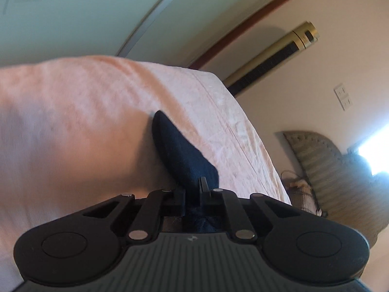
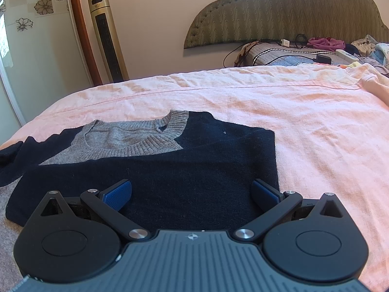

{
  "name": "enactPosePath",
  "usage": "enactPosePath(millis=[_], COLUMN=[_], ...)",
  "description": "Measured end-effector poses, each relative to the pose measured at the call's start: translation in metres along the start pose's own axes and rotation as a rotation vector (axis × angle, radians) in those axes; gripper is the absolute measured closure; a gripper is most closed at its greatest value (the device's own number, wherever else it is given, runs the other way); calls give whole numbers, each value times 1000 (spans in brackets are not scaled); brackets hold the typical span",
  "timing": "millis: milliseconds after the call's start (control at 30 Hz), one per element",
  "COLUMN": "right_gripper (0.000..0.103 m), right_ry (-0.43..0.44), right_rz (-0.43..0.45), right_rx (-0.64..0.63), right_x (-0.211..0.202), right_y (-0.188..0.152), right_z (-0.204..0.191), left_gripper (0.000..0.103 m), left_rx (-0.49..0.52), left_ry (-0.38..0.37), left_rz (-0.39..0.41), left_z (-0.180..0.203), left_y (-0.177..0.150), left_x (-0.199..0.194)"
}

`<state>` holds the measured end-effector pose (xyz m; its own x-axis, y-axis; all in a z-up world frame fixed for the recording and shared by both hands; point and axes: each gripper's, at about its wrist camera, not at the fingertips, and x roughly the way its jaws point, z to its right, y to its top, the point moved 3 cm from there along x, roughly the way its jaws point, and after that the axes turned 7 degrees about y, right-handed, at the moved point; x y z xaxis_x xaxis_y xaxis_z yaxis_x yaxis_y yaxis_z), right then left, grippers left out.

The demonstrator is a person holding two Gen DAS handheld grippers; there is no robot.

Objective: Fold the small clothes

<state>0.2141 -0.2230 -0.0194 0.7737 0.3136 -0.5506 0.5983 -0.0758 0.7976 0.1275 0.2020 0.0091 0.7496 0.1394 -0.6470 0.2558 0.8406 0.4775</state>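
Sweater (image 2: 155, 170): a small navy knit with a grey neck panel and ribbed grey collar, lying flat on the pink bedspread (image 2: 304, 126), collar towards the headboard; one side looks already folded in to a straight edge.
Sleeve (image 1: 180, 153): a dark navy flap of the sweater, raised off the bedspread in the left wrist view.
Left gripper (image 1: 193, 189): tongs together, clamped on the sleeve, with dark knit bunched between the fingers.
Right gripper (image 2: 192, 192): tongs wide apart, blue pads (image 2: 116, 194) showing, poised over the sweater's near edge; I cannot tell whether they touch the knit.
Headboard (image 2: 287, 12): olive, zigzag patterned, against the wall beyond the sweater.
Tower fan (image 2: 107, 36): gold, upright by the wall, left of the headboard.
Clutter (image 2: 323, 48): cables and crumpled clothes just below the headboard.
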Motion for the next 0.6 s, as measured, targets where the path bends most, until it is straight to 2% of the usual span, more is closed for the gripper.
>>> enactPosePath(millis=[100,200,300,467,600], right_gripper=[0,0,0,0,0], right_ry=[4,6,6,6,6], right_rz=[3,4,4,4,4], right_rx=[5,7,7,7,6], right_x=[-1,-1,-1,-1,-1], right_y=[0,0,0,0,0], right_z=[1,1,1,1,1], left_gripper=[94,94,94,94,98], left_rx=[80,124,118,79,135], left_ry=[-14,0,20,20,48], left_rz=[-54,-31,-44,-70,-36], left_z=[10,7,-4,-13,-2], left_y=[7,16,23,13,9], left_x=[-10,-23,-24,-14,-12])
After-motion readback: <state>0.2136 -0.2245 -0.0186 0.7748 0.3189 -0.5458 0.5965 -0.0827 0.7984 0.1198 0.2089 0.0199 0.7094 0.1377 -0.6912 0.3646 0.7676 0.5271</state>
